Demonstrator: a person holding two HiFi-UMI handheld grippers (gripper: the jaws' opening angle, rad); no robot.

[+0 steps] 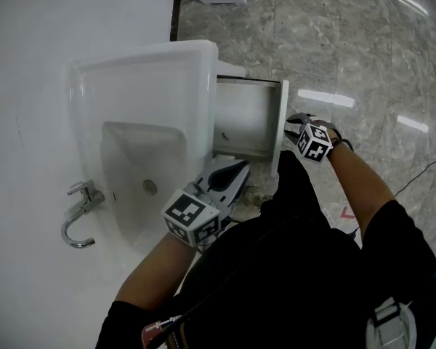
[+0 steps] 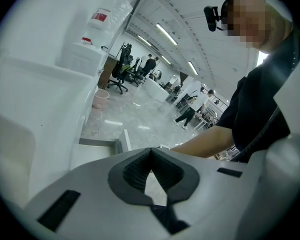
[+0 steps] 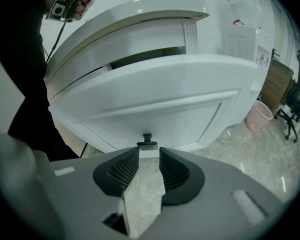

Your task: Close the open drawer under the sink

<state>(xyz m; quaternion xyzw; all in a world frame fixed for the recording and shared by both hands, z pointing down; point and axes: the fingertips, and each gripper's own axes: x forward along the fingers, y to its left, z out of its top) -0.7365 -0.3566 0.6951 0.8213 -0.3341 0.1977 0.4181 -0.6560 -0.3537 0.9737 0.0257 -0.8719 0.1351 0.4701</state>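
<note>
The white drawer (image 1: 247, 118) under the sink (image 1: 142, 67) stands pulled out, its front panel (image 1: 282, 122) toward the floor side. My right gripper (image 1: 293, 126) is at that panel's outer face. In the right gripper view the drawer front (image 3: 165, 91) fills the frame, and its small dark handle (image 3: 147, 140) sits just beyond my right gripper (image 3: 149, 156), whose jaws stand open with nothing between the pads. My left gripper (image 1: 236, 173) hangs beside the sink's front edge, below the drawer. Its jaws (image 2: 150, 154) are shut and empty.
A chrome faucet (image 1: 80, 217) is on the sink's left side. Marble floor (image 1: 363, 49) spreads to the right, with a thin cable (image 1: 421, 173) on it. A pink bin (image 3: 261, 115) and office chairs (image 3: 295, 109) stand further off. The person's forearm (image 2: 205, 140) reaches toward the drawer.
</note>
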